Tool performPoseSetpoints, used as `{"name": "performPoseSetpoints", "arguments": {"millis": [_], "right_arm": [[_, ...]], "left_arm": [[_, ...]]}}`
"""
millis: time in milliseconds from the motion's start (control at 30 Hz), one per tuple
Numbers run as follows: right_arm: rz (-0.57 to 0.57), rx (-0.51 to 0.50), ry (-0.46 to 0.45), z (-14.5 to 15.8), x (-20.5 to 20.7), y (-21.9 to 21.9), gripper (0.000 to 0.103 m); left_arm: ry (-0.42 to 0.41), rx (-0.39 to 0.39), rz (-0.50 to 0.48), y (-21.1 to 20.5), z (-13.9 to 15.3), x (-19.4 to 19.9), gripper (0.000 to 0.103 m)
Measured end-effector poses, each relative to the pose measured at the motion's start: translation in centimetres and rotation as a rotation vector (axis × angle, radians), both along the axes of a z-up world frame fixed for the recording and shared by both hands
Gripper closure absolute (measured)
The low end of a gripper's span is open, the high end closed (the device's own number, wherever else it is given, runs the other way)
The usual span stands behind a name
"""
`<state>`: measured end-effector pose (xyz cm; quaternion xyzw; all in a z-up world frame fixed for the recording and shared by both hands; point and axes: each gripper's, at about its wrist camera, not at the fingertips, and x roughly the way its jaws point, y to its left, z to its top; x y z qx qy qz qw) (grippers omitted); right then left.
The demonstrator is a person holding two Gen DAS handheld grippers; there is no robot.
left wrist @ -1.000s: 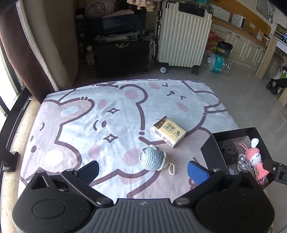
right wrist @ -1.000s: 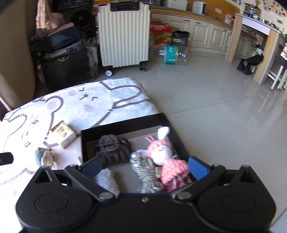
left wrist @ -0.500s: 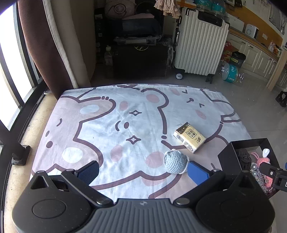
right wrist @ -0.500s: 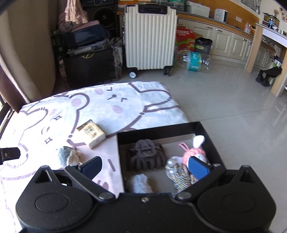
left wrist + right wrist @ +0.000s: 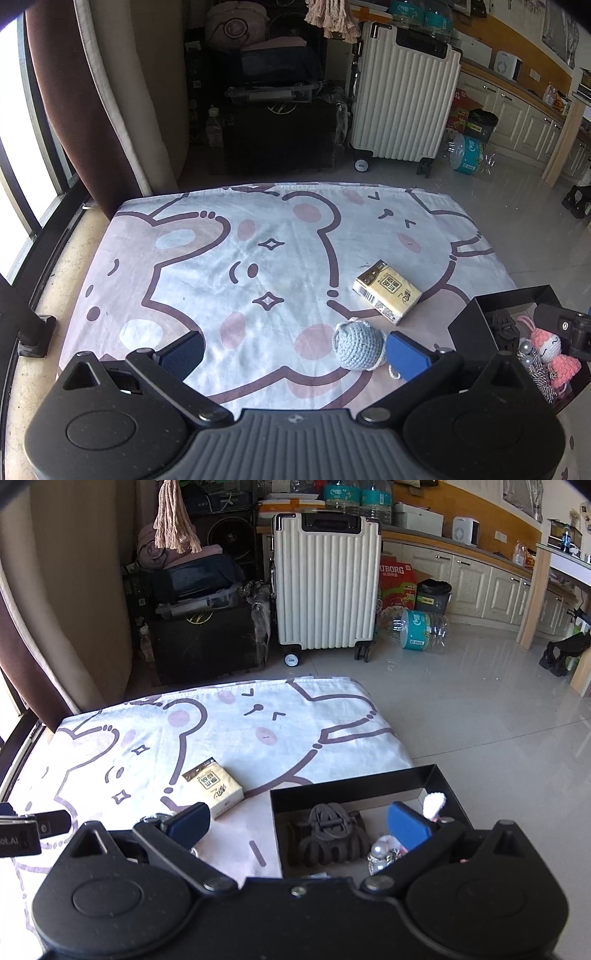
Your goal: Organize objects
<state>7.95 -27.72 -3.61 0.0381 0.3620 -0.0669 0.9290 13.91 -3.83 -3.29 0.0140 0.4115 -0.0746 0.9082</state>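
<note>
A yellow tissue pack [image 5: 387, 291] lies on the cartoon-print cloth [image 5: 258, 258]; it also shows in the right wrist view [image 5: 214, 787]. A blue crocheted toy [image 5: 357, 344] lies just in front of it, beside my left gripper's right finger. My left gripper [image 5: 295, 352] is open and empty above the cloth's near edge. A black box [image 5: 354, 786] at the right holds a dark hair claw [image 5: 330, 834], beads [image 5: 380, 853] and a pink bunny doll [image 5: 550, 350]. My right gripper [image 5: 297, 821] is open and empty above the box's near left side.
A cream suitcase [image 5: 404, 107] and dark cases [image 5: 273, 122] stand behind the cloth. A curtain [image 5: 85, 103] and window frame are at the left. Tiled floor [image 5: 480, 709] with a water bottle [image 5: 419, 629] lies to the right.
Both grippers have pulled back and up, so the views widen. The left view shifted left; the toy now sits by its right finger. Objects have not moved.
</note>
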Motion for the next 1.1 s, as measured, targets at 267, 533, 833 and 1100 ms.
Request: {"name": "performPoseSetpoints", "arguments": {"millis": [267, 533, 833, 1100], "right_arm": [[0.104, 0.023, -0.017, 0.7, 2.1, -0.8, 0.000], [0.229, -0.034, -0.017, 0.1, 6.0, -0.1, 0.000], [0.415, -0.116, 0.069, -3.1, 11.3, 2.4, 0.000], [0.531, -0.166, 0.170, -7.6, 14.1, 4.7, 0.005]], "left_arm": [[0.007, -0.018, -0.095, -1.7, -1.2, 1.3, 0.009], [0.023, 0.012, -0.220, -2.8, -3.4, 2.6, 0.018], [0.077, -0.012, -0.379, -3.6, -6.3, 3.6, 0.019], [0.129, -0.018, -0.449, -4.6, -8.7, 4.6, 0.023]]}}
